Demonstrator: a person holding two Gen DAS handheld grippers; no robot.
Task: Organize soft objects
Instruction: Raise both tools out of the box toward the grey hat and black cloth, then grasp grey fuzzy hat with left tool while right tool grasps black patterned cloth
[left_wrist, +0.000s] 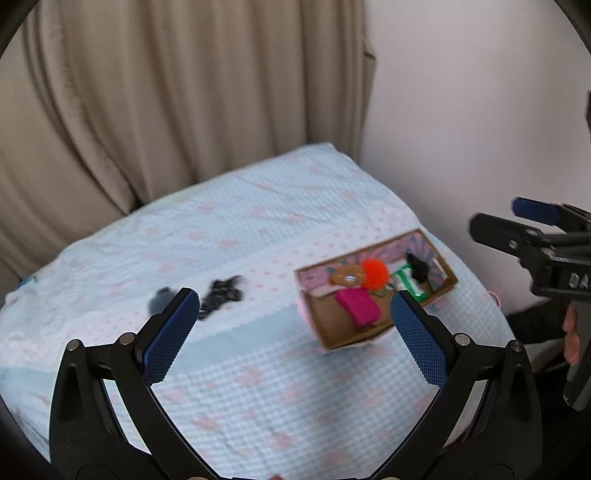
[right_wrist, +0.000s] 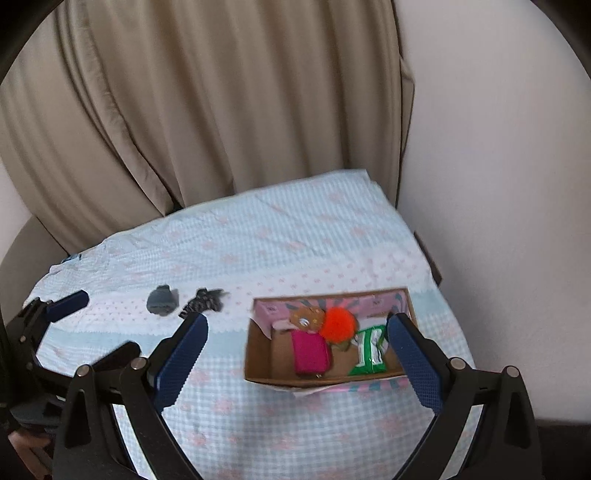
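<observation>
An open cardboard box (left_wrist: 332, 336) (right_wrist: 258, 369) sits on the blue checked cloth. It holds an orange pompom (left_wrist: 375, 273) (right_wrist: 338, 323), a pink pouch (left_wrist: 358, 312) (right_wrist: 310, 354), a green-white packet (left_wrist: 406, 282) (right_wrist: 369, 354), a brown round item (left_wrist: 347, 277) (right_wrist: 306, 317) and a black item (left_wrist: 417, 267). A grey soft object (left_wrist: 159, 301) (right_wrist: 161, 300) and a black patterned one (left_wrist: 221, 291) (right_wrist: 203, 301) lie left of the box. My left gripper (left_wrist: 295, 321) (right_wrist: 74, 325) is open and empty above the cloth. My right gripper (right_wrist: 295, 345) is open and empty near the box; it also shows in the left wrist view (left_wrist: 517, 221).
The cloth (left_wrist: 258, 387) (right_wrist: 295, 240) covers a small table with edges at right and back. A beige curtain (left_wrist: 166, 92) (right_wrist: 203, 103) hangs behind. A pale wall (left_wrist: 480, 110) (right_wrist: 498, 184) stands at the right.
</observation>
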